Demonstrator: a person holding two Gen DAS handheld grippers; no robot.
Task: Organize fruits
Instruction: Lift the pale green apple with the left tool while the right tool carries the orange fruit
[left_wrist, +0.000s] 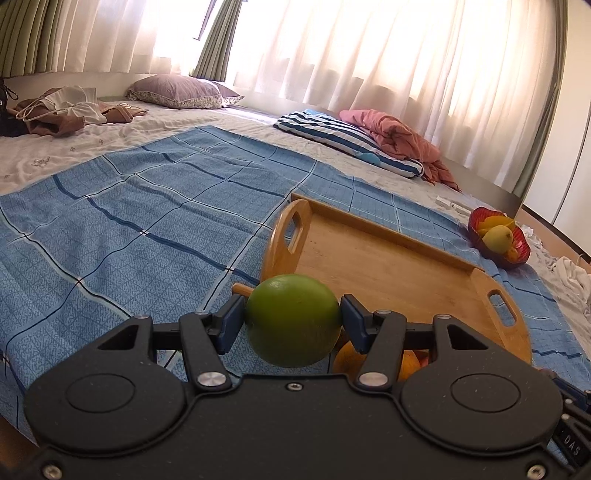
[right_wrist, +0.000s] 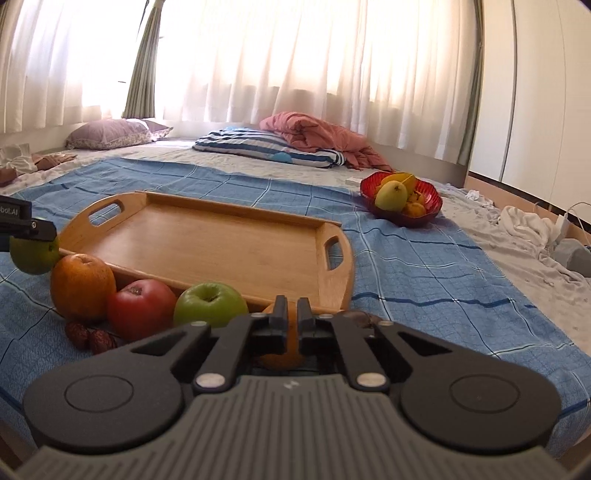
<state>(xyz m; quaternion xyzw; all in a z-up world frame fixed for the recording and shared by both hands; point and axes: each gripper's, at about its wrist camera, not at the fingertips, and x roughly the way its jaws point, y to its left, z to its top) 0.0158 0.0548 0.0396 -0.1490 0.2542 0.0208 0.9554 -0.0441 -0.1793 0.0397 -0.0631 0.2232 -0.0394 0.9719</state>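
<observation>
My left gripper (left_wrist: 292, 320) is shut on a round green fruit (left_wrist: 292, 320) and holds it above the near left corner of the wooden tray (left_wrist: 388, 266). The same fruit (right_wrist: 31, 256) shows at the left edge of the right wrist view. The tray (right_wrist: 207, 243) has nothing in it. In front of it lie an orange (right_wrist: 82, 286), a red apple (right_wrist: 142, 308), a green apple (right_wrist: 210, 304) and two dried red dates (right_wrist: 88, 338). My right gripper (right_wrist: 292, 314) is shut and empty, just above another orange (right_wrist: 282, 356).
A red bowl (right_wrist: 430, 210) with a yellow-green pear and other fruit stands at the far right of the blue checked cloth (right_wrist: 424, 266). Pillows and a pink blanket (right_wrist: 325, 138) lie behind. White clothes and a cable (right_wrist: 535, 225) lie at the right.
</observation>
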